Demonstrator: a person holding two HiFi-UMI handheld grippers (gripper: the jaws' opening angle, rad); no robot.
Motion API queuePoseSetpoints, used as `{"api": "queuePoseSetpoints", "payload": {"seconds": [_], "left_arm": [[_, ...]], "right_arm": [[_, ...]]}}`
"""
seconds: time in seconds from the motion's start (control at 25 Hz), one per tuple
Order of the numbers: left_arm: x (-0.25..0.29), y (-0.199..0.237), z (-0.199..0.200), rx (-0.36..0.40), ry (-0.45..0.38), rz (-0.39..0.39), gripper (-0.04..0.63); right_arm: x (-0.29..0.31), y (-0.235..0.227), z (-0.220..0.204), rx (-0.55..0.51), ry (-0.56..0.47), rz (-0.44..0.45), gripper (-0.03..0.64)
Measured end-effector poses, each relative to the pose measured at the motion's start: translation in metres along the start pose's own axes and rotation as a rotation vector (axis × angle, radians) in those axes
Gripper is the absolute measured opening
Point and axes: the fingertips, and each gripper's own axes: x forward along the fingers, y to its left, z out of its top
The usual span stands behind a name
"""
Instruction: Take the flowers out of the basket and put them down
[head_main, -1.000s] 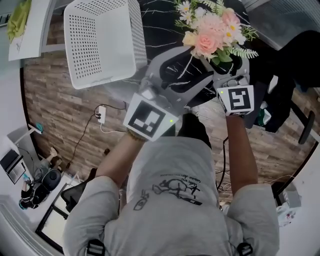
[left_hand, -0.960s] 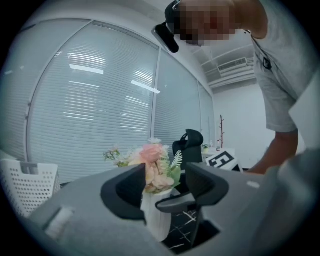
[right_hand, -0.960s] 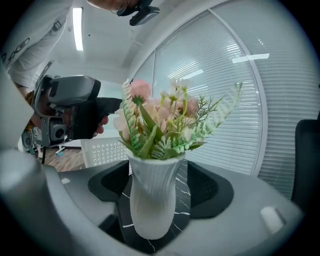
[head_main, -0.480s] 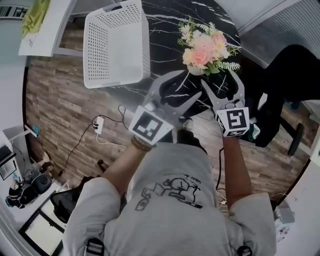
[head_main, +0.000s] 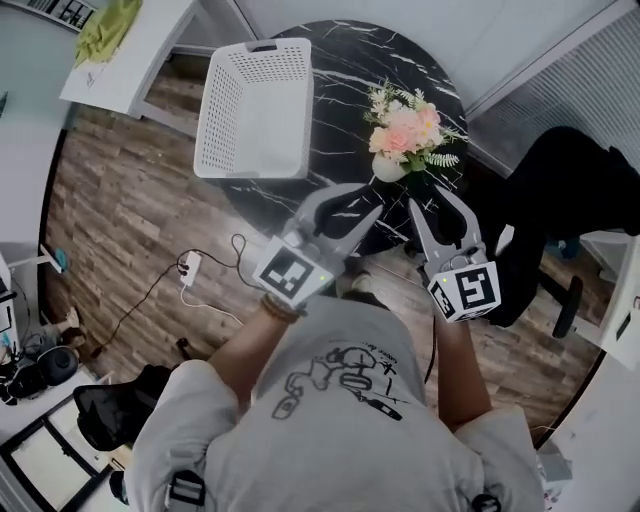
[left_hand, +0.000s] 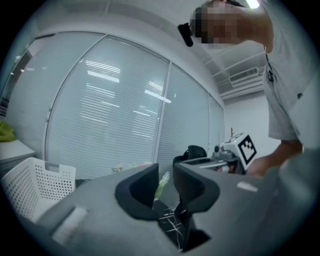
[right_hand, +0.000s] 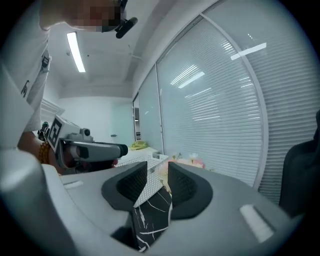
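A pink and white bunch of flowers (head_main: 407, 132) stands in a small white pot (head_main: 387, 168) on the round black marble table (head_main: 340, 60), to the right of the white perforated basket (head_main: 258, 108). My left gripper (head_main: 352, 203) and my right gripper (head_main: 433, 203) hover at the table's near edge, just short of the pot and apart from it. Both sets of jaws are closing, with nothing between them. In the left gripper view, only a green leaf (left_hand: 162, 183) shows through the narrow gap of the left gripper (left_hand: 164, 192). In the right gripper view, the right gripper (right_hand: 158, 182) frames the basket (right_hand: 146, 161) and the flowers (right_hand: 192, 162).
A black office chair (head_main: 560, 190) stands to the right of the table. A power strip and cables (head_main: 190, 268) lie on the wood floor at the left. A white desk (head_main: 120, 50) is at the top left. Blinds and glass walls fill both gripper views.
Both grippers have drawn back from the flowers towards the person, and their jaws have narrowed. The flowers stay standing on the table beside the basket.
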Motion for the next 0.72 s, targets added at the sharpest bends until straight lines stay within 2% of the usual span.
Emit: {"api": "queuePoseSetpoints", "payload": {"seconds": [0.2, 0.36, 0.48, 0.6, 0.72], "left_arm": [[-0.026, -0.017, 0.024, -0.018, -0.004, 0.010, 0.041], [-0.039, -0.028, 0.037, -0.011, 0.007, 0.011, 0.028], [-0.050, -0.039, 0.051, -0.040, -0.017, 0.024, 0.005], [-0.056, -0.050, 0.066, -0.036, -0.032, 0.027, 0.005], [-0.060, -0.058, 0.080, -0.037, -0.050, 0.027, 0.003]], "right_arm": [[-0.016, 0.037, 0.042, 0.008, -0.038, 0.075, 0.112], [-0.021, 0.060, 0.059, 0.019, -0.043, 0.149, 0.077], [-0.026, 0.081, 0.075, 0.011, -0.050, 0.196, 0.068], [-0.034, 0.097, 0.094, -0.003, -0.083, 0.234, 0.015], [-0.040, 0.111, 0.110, -0.018, -0.095, 0.267, 0.006]]}}
